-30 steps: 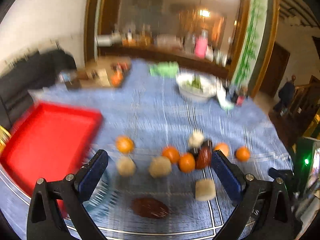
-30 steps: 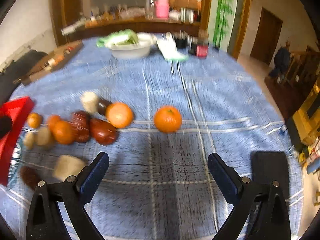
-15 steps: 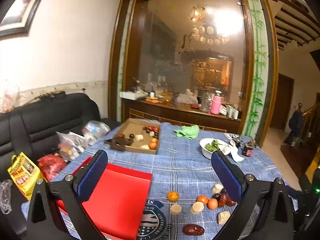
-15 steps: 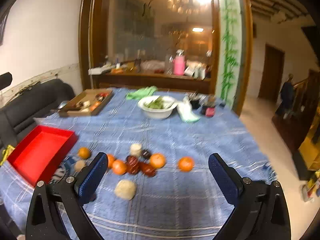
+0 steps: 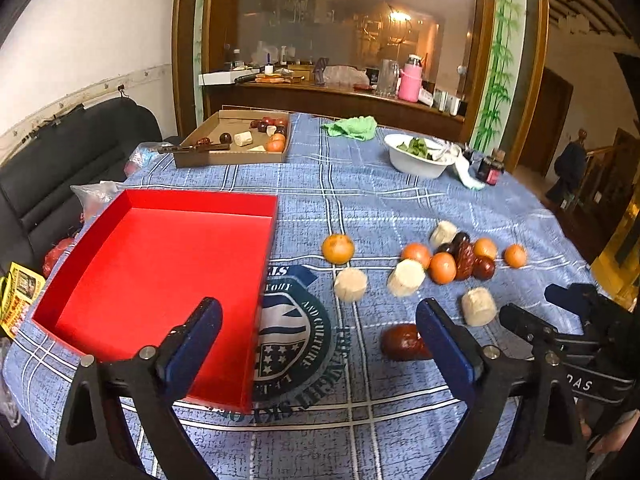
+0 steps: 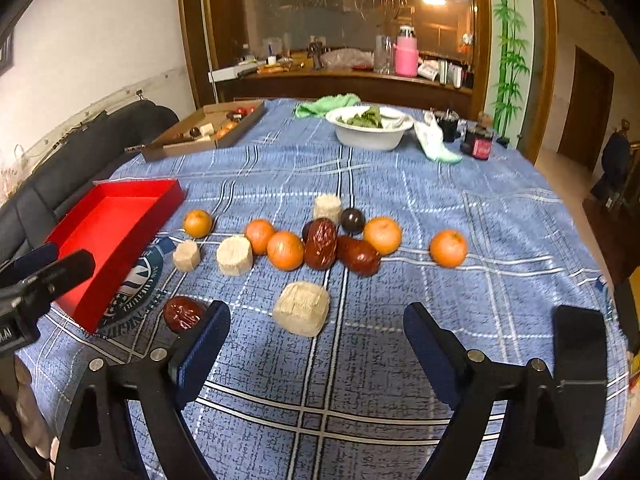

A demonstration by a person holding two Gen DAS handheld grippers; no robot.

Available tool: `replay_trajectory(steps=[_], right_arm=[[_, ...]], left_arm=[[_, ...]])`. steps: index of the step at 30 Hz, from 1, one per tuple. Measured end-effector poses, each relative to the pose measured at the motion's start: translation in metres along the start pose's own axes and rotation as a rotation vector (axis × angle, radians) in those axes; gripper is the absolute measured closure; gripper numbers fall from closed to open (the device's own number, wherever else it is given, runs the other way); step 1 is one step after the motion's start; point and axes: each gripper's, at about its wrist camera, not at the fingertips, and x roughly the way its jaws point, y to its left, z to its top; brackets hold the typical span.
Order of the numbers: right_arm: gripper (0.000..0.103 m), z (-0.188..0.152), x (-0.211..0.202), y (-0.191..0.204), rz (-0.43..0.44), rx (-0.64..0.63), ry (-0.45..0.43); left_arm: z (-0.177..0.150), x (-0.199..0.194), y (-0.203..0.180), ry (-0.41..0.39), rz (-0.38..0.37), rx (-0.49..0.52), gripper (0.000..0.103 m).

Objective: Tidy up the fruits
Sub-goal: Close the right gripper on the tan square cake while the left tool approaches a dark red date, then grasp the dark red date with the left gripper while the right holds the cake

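Observation:
Several oranges [image 6: 285, 250], pale chunky pieces [image 6: 302, 309] and dark red dates [image 6: 320, 243] lie scattered on the blue checked tablecloth [image 6: 380, 184]. One date [image 5: 403, 342] lies apart, close to the right finger of my left gripper [image 5: 320, 340]. A red tray [image 5: 160, 268] sits left of the fruit, its near right corner between the left gripper's jaws, which are closing on nothing. My right gripper [image 6: 316, 340] hovers near the front edge, jaws closing, nothing between them; the pale chunk lies just beyond. Each gripper shows at the edge of the other's view.
A cardboard box [image 5: 236, 140] with more fruit sits at the far left of the table. A white bowl of greens [image 5: 418, 155], a green cloth [image 5: 352, 127] and small jars [image 5: 492, 170] stand at the back. A black sofa [image 5: 60, 164] lies left; a black device [image 6: 580, 360] rests at right.
Both views swung up toward the room half a second ago and have dropped back toward the table. The fruit has not moved. Both grippers' jaws stand slightly narrower.

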Motion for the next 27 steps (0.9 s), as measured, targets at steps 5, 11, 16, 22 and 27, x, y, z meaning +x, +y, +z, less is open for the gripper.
replay_trajectory(steps=[5,11,16,22,27], right_arm=[[0.012,0.000,0.017,0.003,0.010,0.003,0.046],[0.013,0.005,0.031,0.009,0.024,-0.006,0.072],[0.023,0.006,0.044,0.012,0.036,-0.003,0.108],[0.055,0.001,0.059,0.008,0.056,0.025,0.170],[0.061,0.001,0.057,-0.004,0.111,0.070,0.162]], left_arm=[[-0.004,0.003,-0.013,-0.002,0.045,0.059,0.006],[-0.007,0.012,-0.021,0.030,0.059,0.087,0.006],[-0.009,0.019,-0.023,0.058,0.053,0.099,0.006],[-0.012,0.032,-0.023,0.107,0.001,0.091,0.006],[-0.013,0.041,-0.024,0.146,-0.081,0.077,0.017]])
